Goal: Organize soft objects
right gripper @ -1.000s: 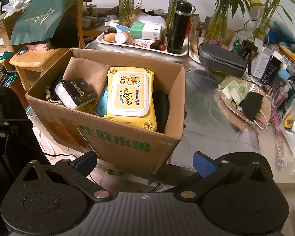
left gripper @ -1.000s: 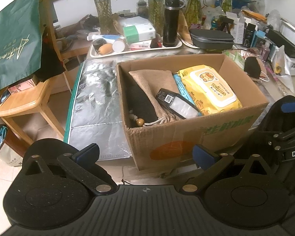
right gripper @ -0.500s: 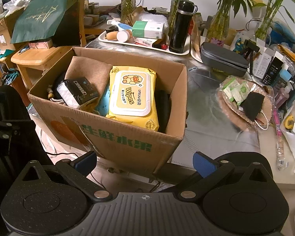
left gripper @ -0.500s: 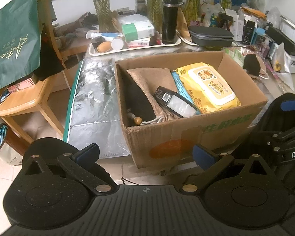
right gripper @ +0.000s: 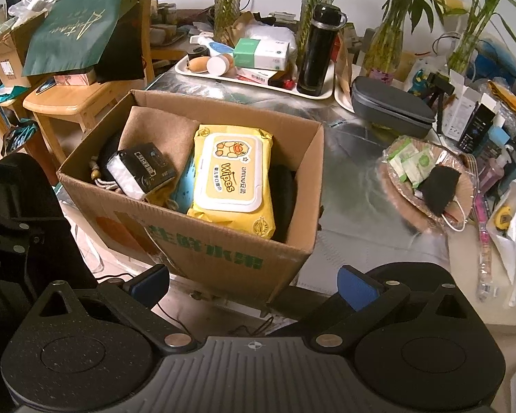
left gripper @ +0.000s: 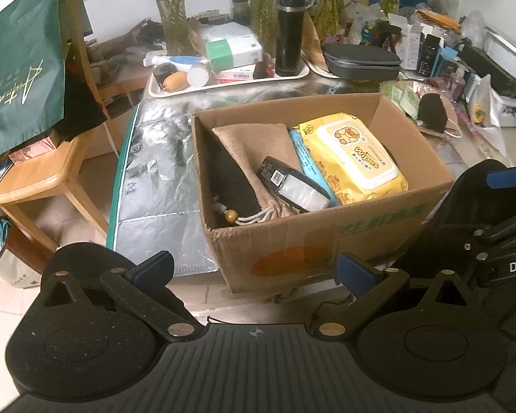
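An open cardboard box (left gripper: 326,241) (right gripper: 223,244) stands on the silver-covered table. In it lie a yellow wipes pack (left gripper: 352,156) (right gripper: 234,175), a tan drawstring pouch (left gripper: 254,148) (right gripper: 161,130), a black-and-clear packet (left gripper: 292,186) (right gripper: 141,168) and a thin blue pack (left gripper: 309,161). A dark soft item (right gripper: 283,192) sits at the box's right end. My left gripper (left gripper: 254,270) is open and empty, held back in front of the box. My right gripper (right gripper: 253,280) is open and empty, also in front of the box.
A white tray (left gripper: 223,84) with a black flask (left gripper: 289,31), boxes and bottles stands behind the box. A grey case (right gripper: 392,106) and a wicker plate (right gripper: 426,186) with sachets and a black mask lie right. A wooden stool (left gripper: 34,175) stands left.
Both grippers have drawn back a little and risen; the box looks slightly farther away. Nothing in the box has moved.
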{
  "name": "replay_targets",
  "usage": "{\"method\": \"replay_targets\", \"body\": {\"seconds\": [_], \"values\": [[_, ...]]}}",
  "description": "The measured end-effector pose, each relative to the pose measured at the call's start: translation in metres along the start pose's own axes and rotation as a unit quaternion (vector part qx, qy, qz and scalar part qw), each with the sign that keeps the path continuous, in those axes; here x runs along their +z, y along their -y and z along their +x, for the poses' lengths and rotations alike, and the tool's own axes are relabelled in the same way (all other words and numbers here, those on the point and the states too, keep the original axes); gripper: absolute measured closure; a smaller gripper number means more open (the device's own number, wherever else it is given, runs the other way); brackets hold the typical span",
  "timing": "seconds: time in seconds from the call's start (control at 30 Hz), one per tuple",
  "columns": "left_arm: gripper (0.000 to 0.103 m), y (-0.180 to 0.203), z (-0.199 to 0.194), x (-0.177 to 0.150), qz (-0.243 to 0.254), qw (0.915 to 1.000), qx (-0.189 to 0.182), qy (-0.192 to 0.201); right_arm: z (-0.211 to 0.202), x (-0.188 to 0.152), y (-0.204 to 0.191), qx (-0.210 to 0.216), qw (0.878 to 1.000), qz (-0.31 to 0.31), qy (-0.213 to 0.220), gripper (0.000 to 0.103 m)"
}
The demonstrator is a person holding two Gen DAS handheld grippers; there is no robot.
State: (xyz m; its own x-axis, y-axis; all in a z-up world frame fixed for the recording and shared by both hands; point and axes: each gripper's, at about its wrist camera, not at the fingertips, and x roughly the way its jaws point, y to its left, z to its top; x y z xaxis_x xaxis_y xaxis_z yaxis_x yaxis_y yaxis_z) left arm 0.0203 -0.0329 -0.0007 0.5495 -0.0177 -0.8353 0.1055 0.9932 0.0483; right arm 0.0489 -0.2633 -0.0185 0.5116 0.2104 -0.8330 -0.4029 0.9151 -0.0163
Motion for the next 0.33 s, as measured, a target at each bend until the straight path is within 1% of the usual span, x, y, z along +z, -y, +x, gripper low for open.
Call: {"method": "replay_targets", "body": {"seconds": [0.17,0.33], "values": [[0.000,-0.0021,0.0012,0.0008,-0.005,1.0000,-0.004,-0.008,0.0003,0.0017,0.0009,0.005,1.000,-0.001,-0.003,0.000],[0.000,-0.0043,0.0017,0.0025,-0.008,0.9999,-0.013,-0.002,0.0037,0.0039,0.0035,0.011,1.000,0.000,-0.008,0.000]]}}
